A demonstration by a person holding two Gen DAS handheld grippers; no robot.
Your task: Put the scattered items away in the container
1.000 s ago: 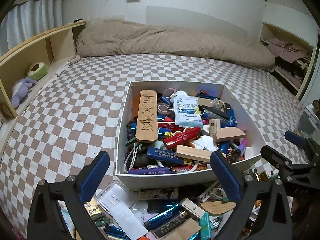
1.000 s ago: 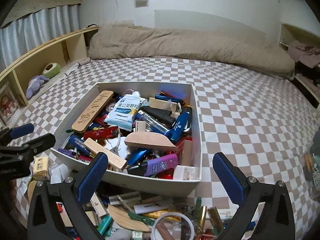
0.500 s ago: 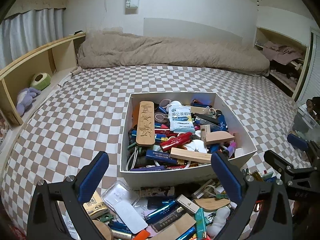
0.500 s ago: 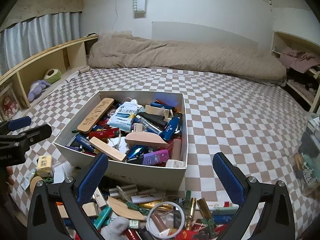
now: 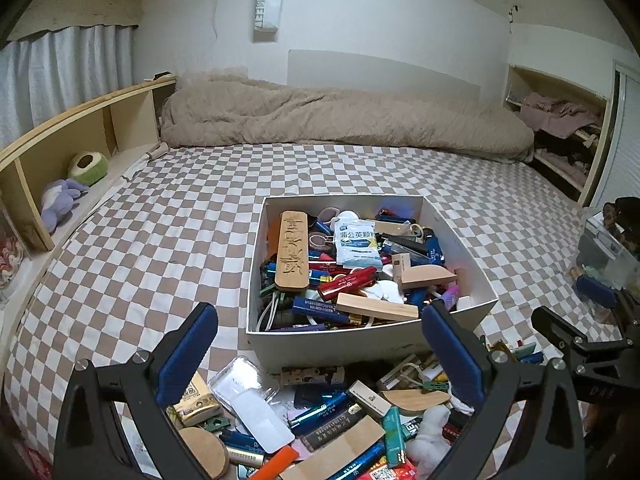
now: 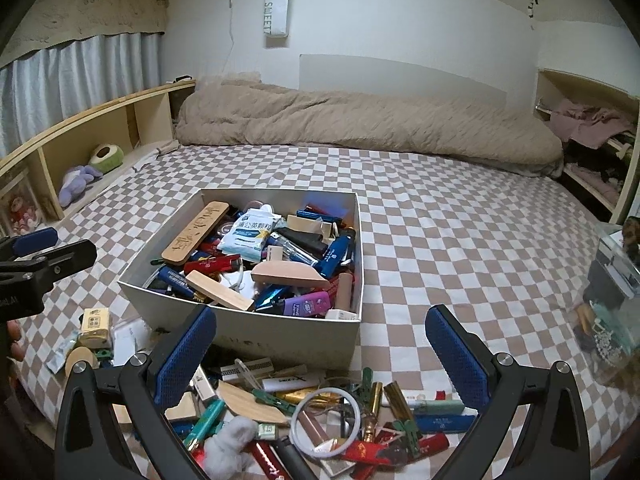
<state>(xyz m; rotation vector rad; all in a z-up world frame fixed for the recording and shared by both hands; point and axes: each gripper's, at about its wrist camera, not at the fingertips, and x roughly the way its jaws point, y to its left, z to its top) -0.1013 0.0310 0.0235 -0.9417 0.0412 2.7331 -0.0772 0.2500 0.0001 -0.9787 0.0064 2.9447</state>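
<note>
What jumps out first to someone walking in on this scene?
A white box crammed with pens, lighters and wooden pieces sits mid-bed on the checkered sheet. More clutter is heaped in front of the box, nearest the cameras. Both the left hand-held gripper and the right hand-held gripper are open and empty above it.

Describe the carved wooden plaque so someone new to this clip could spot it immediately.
Find the white box on the checkered bedspread. Along its left inner wall lies the wooden plaque, resting on the clutter. It is the only long, round-cornered slab with large characters cut into its face.
</note>
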